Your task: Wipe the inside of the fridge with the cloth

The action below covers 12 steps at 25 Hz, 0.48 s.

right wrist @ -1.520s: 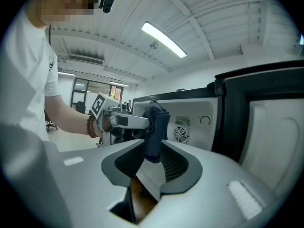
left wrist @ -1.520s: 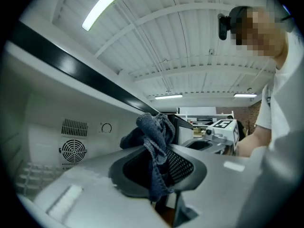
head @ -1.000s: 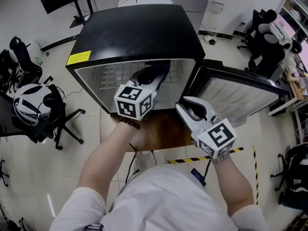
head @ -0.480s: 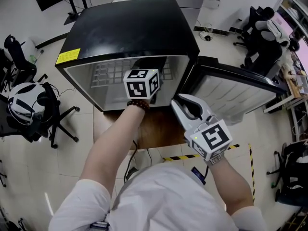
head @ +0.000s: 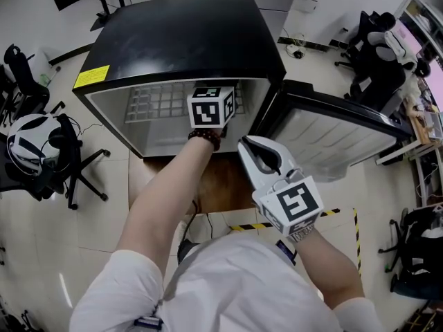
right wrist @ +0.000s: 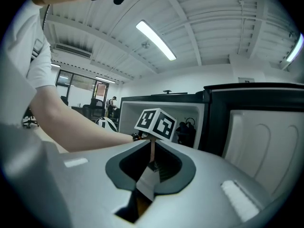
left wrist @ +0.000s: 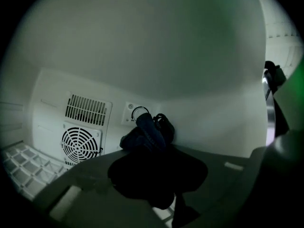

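Deep inside fridge (head: 180, 40) by back corner, left gripper (left wrist: 149, 148) fingers pinching cloth (left wrist: 145, 133), right gripper (head: 249, 146) outside, fingers just closed, empty

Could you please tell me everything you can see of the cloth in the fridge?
The cloth is dark, bluish, soft-looking fabric, bunched into a crumpled wad. The left gripper clamps it at its jaw tips, inside the fridge, near the back right corner, in front of the round dial on the rear panel. Whether it presses on a wall cannot be told.
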Motion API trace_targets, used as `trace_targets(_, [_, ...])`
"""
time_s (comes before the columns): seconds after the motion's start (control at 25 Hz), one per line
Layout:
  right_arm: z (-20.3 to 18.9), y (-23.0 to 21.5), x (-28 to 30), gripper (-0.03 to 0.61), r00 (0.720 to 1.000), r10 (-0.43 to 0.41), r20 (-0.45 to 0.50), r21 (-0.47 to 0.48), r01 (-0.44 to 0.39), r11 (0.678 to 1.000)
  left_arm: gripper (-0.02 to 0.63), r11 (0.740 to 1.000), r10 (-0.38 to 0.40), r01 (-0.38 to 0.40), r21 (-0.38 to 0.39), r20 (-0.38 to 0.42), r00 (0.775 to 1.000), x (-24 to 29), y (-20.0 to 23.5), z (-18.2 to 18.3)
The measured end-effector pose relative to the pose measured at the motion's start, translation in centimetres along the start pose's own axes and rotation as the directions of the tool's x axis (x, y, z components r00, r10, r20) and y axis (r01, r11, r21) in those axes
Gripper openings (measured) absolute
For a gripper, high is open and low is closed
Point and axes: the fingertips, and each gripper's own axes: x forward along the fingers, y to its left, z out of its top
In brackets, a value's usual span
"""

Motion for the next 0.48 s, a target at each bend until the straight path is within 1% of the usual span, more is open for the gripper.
trace_targets(0.16, [-0.1, -0.2, -0.1, 0.026, 1.0, -0.006, -0.006, -0.002, 0.006, 1.0, 0.094, 1.0, 0.004, -0.004, -0.018, -0.006, 1.0, 0.9, 0.2, -0.1])
trace_targets(0.48, [-0.2, -0.3, -0.5, 0.025, 1.0, 0.004, 0.002, -0.012, -0.004, 1.0, 0.094, 1.0, 0.011, -0.011, -0.019, -0.021, 1.0, 2.0, -0.5, -0.6])
